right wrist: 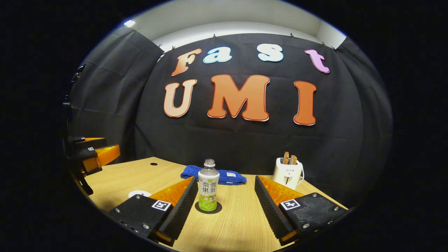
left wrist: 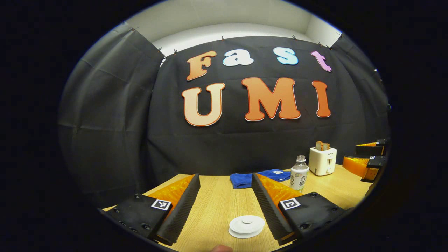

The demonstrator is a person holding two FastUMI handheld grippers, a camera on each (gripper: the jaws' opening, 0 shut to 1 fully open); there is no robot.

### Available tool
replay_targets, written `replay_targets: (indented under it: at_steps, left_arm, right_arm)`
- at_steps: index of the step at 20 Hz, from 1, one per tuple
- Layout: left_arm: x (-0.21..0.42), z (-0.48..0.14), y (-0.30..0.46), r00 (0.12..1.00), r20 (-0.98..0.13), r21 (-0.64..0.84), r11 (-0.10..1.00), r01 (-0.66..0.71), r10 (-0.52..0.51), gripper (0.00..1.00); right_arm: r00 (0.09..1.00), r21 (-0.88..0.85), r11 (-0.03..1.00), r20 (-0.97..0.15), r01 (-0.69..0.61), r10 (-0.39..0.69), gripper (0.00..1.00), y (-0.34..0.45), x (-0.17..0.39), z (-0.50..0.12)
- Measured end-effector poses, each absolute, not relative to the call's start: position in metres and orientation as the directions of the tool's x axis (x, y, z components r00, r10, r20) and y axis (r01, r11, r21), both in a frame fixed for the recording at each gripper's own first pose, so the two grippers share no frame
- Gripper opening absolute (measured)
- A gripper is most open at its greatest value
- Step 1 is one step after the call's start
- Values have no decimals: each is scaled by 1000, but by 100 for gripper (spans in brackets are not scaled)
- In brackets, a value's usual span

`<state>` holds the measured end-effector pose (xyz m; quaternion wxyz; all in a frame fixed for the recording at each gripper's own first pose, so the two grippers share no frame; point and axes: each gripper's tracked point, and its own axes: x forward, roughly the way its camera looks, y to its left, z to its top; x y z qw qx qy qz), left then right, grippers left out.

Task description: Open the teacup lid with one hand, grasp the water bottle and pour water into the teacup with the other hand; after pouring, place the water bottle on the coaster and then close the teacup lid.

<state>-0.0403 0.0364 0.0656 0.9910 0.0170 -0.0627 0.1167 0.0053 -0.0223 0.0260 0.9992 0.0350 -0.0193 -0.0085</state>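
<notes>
My left gripper (left wrist: 225, 196) is wide open and holds nothing. My right gripper (right wrist: 225, 196) is too. The bottle (right wrist: 208, 187) stands on the dark coaster (right wrist: 218, 208), and the lid (left wrist: 246, 225) sits flat below me, so I think the job is done. The right gripper view shows the coaster; the left gripper view shows the lid up close.

Booth draped in black cloth, with a pale wooden tabletop (right wrist: 241, 224).

The black cloth wall (left wrist: 245, 147) hangs clipped along its top edge; above it runs a white wall and ceiling (left wrist: 224, 21), with a bright light spot (right wrist: 129, 23) at the upper left corner.
</notes>
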Motion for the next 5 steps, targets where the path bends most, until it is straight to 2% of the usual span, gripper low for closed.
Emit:
replay_targets:
  at_steps: [5]
  left_arm:
    - [-39,65,37,965,123,14,972,-234,231,97]
  right_arm:
    - [999,59,998,37,13,-16,97,-24,8,32]
